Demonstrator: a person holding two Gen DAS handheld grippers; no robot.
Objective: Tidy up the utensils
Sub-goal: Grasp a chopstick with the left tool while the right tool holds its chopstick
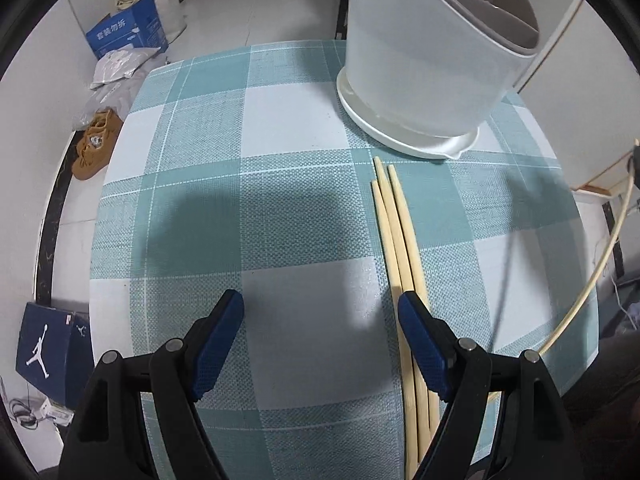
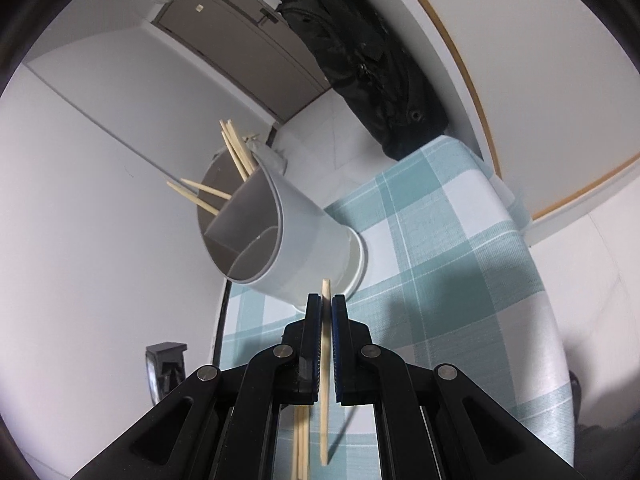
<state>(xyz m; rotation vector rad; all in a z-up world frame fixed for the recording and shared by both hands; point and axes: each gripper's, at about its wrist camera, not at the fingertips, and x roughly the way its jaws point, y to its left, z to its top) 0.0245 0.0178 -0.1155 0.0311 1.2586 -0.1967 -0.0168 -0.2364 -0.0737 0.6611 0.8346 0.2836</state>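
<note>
Your left gripper point(image 1: 320, 320) hangs low over the teal-and-white checked tablecloth point(image 1: 280, 128), jaws spread wide and holding nothing. Its right finger point(image 1: 420, 344) sits over the three pale wooden chopsticks point(image 1: 394, 232) lying side by side on the cloth, tips pointing at the white plastic divided utensil holder point(image 1: 420, 64) on its round drip tray point(image 1: 400, 140); only a narrow strip of cloth separates tips from tray. The cloth ahead and left of the fingers is bare up to the table's far edge. Your right gripper point(image 2: 327, 308) is clamped tight on a single wooden chopstick point(image 2: 325, 380), raised just beside the holder point(image 2: 296, 232), whose far compartment carries several chopsticks point(image 2: 236, 152); the near compartments show none.
</note>
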